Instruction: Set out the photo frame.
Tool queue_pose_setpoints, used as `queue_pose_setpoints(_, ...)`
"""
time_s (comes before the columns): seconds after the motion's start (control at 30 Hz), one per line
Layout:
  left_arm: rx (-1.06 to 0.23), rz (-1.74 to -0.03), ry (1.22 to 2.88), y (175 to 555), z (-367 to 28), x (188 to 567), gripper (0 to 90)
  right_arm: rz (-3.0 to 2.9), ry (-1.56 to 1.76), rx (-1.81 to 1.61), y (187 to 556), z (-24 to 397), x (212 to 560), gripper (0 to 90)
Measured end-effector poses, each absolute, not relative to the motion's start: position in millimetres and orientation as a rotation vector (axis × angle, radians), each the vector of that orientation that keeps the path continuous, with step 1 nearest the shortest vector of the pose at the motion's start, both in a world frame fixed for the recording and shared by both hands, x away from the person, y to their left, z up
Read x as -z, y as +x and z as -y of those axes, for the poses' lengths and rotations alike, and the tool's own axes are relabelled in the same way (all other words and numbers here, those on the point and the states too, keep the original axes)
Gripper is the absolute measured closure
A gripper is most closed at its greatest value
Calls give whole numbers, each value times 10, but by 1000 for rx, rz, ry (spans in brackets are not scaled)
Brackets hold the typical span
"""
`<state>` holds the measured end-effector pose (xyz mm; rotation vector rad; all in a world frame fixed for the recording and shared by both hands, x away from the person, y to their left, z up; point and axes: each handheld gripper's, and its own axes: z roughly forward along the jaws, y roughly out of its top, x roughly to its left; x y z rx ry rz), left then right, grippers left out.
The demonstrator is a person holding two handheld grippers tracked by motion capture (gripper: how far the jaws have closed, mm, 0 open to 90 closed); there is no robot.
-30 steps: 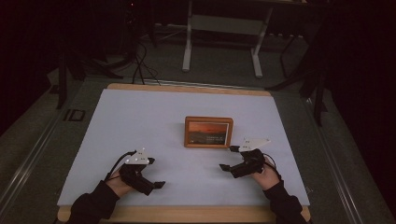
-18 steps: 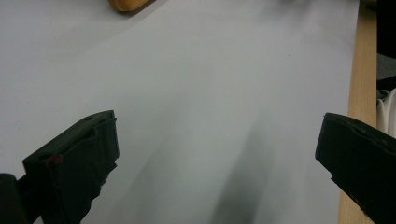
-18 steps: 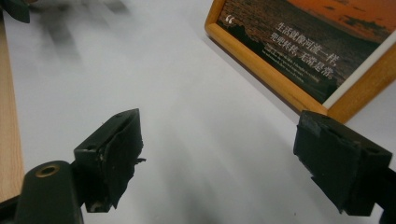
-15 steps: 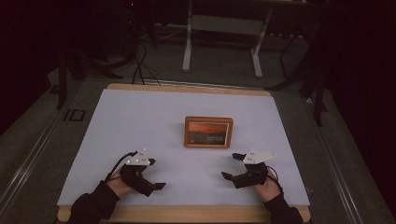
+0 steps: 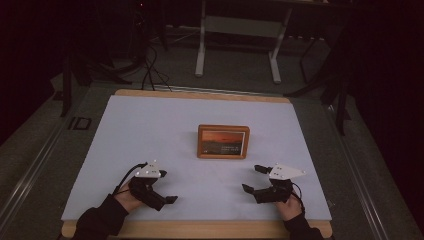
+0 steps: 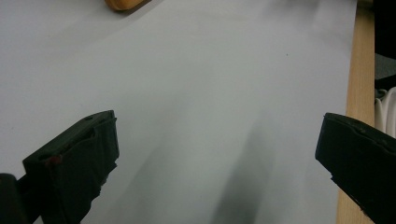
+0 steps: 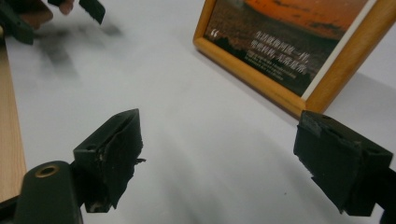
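Note:
A wooden picture frame (image 5: 222, 141) holding a sunset photo with white text stands upright in the middle of the white table sheet (image 5: 150, 130). My left gripper (image 5: 167, 186) rests near the front left, open and empty, pointing right along the front edge. My right gripper (image 5: 252, 178) is at the front right, open and empty, pointing left just in front of the frame. The right gripper view has the picture frame (image 7: 289, 46) a short way beyond the wide-apart jaws of my right gripper (image 7: 219, 144). In the left gripper view, my left gripper (image 6: 217, 154) spans bare sheet.
The sheet lies on a wooden tabletop whose edge (image 6: 362, 70) runs along the front. Beyond the far edge stand a metal desk frame (image 5: 237, 40) and floor cables (image 5: 150, 65) in the dark. The left gripper's fingertip (image 7: 91, 8) appears far off in the right gripper view.
My right gripper has drawn back from the frame toward the front edge. The left gripper and the frame have stayed put.

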<state>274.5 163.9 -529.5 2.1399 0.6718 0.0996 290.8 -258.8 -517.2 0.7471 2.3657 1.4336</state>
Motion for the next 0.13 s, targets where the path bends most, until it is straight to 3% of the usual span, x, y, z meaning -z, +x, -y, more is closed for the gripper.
queue_pose_setpoints(0.13,-101,-673,2139,2747,-1637,5298,1,-2363,754,-1422,2917,2587,5183,148)
